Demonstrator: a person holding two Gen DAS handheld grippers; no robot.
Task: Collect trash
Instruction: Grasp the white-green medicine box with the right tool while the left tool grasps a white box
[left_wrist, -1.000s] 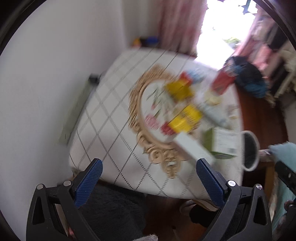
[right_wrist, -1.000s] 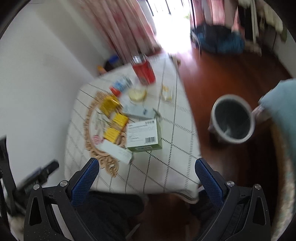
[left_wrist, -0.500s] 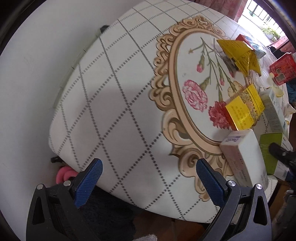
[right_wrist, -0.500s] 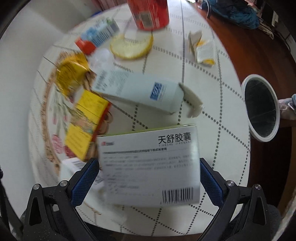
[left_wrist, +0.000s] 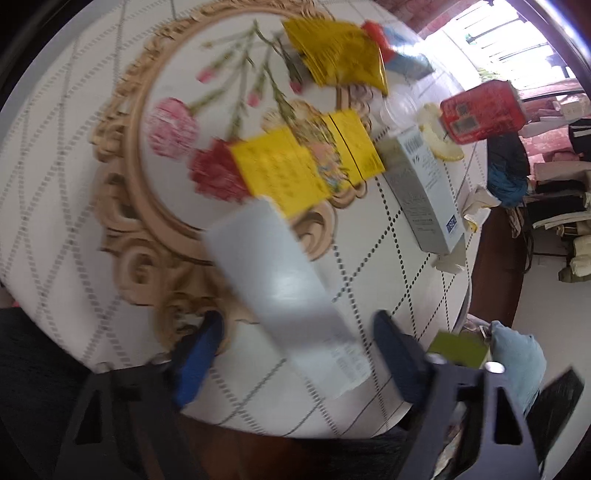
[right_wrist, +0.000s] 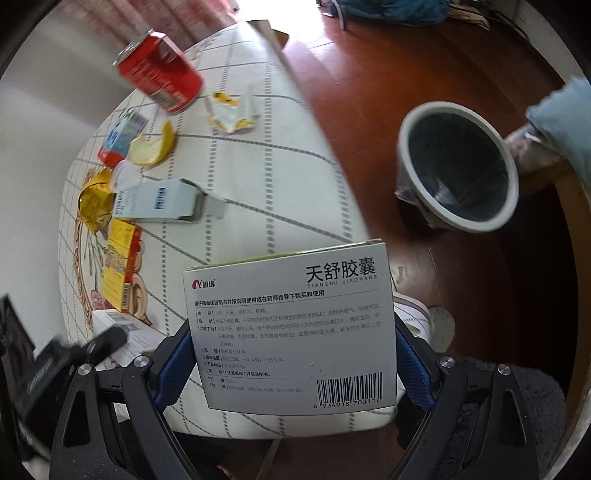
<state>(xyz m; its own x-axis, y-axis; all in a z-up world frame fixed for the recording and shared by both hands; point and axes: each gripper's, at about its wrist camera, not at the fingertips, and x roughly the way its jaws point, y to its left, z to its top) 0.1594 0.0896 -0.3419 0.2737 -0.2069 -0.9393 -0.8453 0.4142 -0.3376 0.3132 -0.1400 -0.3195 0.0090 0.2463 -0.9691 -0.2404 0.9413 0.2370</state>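
My right gripper (right_wrist: 291, 363) is shut on a white and green medicine box (right_wrist: 291, 328) and holds it lifted above the table's near edge. A grey trash bin (right_wrist: 458, 166) stands on the wooden floor to the right of the table. My left gripper (left_wrist: 295, 350) is open, with a long white box (left_wrist: 280, 291) lying between its fingers on the table; the view is blurred. The green box also shows in the left wrist view (left_wrist: 460, 349), at lower right.
On the round table (right_wrist: 258, 155) lie a red can (right_wrist: 159, 77), a blue and white carton (right_wrist: 162, 203), yellow boxes (left_wrist: 306, 166), a gold wrapper (left_wrist: 336, 51), a fruit peel (right_wrist: 151, 147) and a crumpled wrapper (right_wrist: 232, 110).
My right gripper closed on the medicine box and lifted it off the table. My left gripper moved right and forward until the long white box lay between its fingers.
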